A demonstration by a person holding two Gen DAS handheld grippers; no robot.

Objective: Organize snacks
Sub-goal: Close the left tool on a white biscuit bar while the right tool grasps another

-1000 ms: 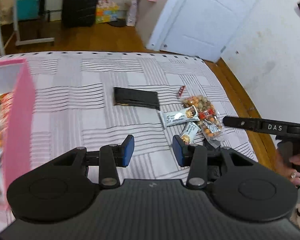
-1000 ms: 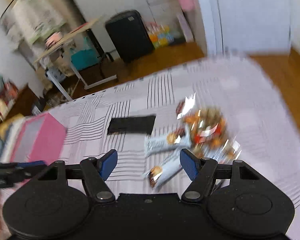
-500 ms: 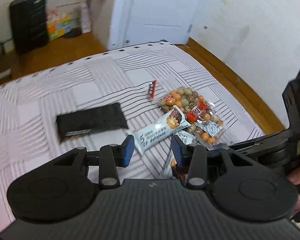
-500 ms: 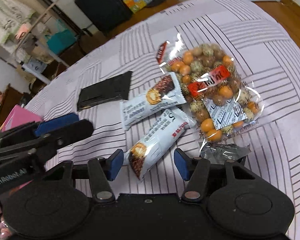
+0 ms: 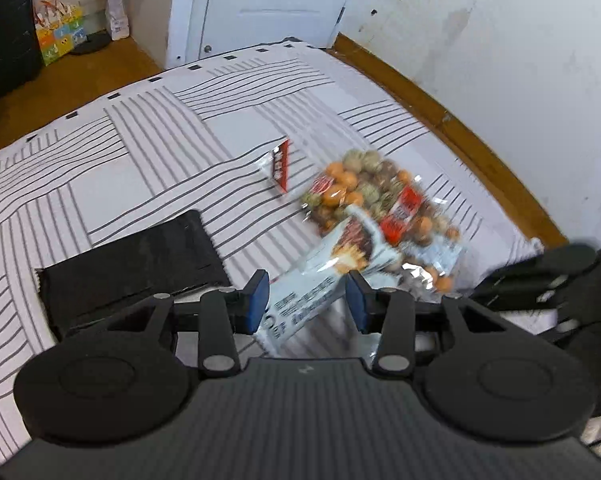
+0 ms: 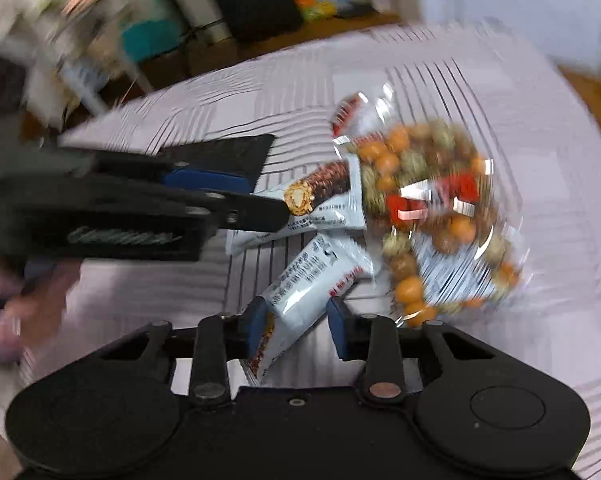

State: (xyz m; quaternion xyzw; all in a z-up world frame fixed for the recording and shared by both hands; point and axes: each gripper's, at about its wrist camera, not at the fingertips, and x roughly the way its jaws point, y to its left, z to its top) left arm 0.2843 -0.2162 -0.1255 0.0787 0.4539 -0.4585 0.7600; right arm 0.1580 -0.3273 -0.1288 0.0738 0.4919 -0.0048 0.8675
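Two white snack bars lie on the striped bedsheet beside a clear bag of coated peanuts (image 5: 384,208) (image 6: 432,216). My left gripper (image 5: 306,300) is open, its blue pads on either side of the upper white bar (image 5: 320,280) (image 6: 320,204). My right gripper (image 6: 296,326) is open with the lower white bar (image 6: 312,280) between its pads. A small red candy wrapper (image 5: 279,164) (image 6: 346,110) lies beyond the peanuts. A black packet (image 5: 128,268) (image 6: 228,152) lies to the left. The left gripper also shows in the right wrist view (image 6: 236,196).
The bed's far edge meets a wooden floor (image 5: 60,80) and a white door (image 5: 260,4). A wooden baseboard (image 5: 452,120) runs along the white wall on the right. A black suitcase (image 5: 4,32) stands at the back left.
Both grippers have moved forward and down onto the snack pile. Each now has a white bar between its open pads. The pink box has left both views.
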